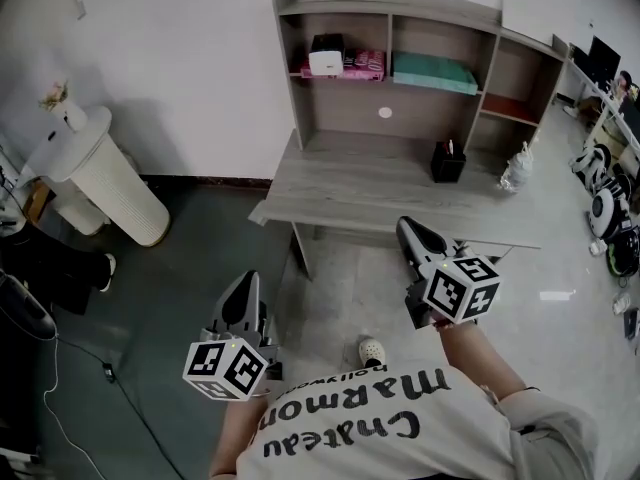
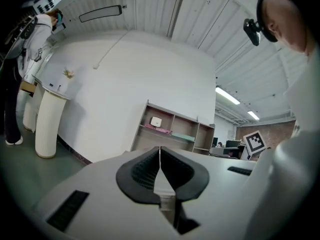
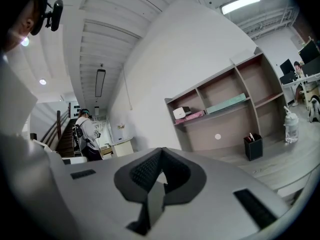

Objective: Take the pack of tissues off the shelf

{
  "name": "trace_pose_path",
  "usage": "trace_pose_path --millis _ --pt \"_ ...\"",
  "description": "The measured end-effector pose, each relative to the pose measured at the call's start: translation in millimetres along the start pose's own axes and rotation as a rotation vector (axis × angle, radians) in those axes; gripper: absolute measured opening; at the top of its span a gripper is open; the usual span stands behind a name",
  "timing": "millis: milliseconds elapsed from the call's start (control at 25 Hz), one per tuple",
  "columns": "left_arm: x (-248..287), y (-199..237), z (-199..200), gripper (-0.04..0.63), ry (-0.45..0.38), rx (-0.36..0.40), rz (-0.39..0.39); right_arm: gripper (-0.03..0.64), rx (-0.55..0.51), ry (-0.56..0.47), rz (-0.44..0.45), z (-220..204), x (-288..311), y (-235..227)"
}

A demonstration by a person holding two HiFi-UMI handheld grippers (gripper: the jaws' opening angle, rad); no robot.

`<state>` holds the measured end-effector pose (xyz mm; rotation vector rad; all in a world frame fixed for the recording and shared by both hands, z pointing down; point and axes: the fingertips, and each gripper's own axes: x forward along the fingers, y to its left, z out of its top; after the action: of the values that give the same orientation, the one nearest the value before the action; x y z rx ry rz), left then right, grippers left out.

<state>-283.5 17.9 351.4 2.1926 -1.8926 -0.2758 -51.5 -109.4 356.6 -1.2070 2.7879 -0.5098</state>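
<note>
A: The grey desk (image 1: 380, 183) is standing against the white wall. Where's the pack of tissues (image 1: 365, 65)?

B: It's lying in the shelf's (image 1: 385, 8) far-left compartment. The left tool (image 1: 248, 280) and the right tool (image 1: 406, 225) are hovering near, both closed, empty.

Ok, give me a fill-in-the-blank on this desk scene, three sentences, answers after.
1. The tissue pack sits in the shelf's ____ compartment.
2. The black pen holder stands on the ____.
3. The left hand-held gripper and right hand-held gripper are both empty, jaws ____.
Missing words: left; desk; shut.
</note>
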Motion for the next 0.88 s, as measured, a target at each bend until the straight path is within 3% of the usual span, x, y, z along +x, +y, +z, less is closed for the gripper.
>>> trace_pose_path --millis 440,880 --pt "113 6 21 0.018 -0.026 0.021 -0.004 0.008 -0.062 -0.024 0.073 56 92 -48" --pt "192 15 17 0.018 -0.009 0.019 0.024 0.008 -0.018 -0.007 0.08 69 153 -114"
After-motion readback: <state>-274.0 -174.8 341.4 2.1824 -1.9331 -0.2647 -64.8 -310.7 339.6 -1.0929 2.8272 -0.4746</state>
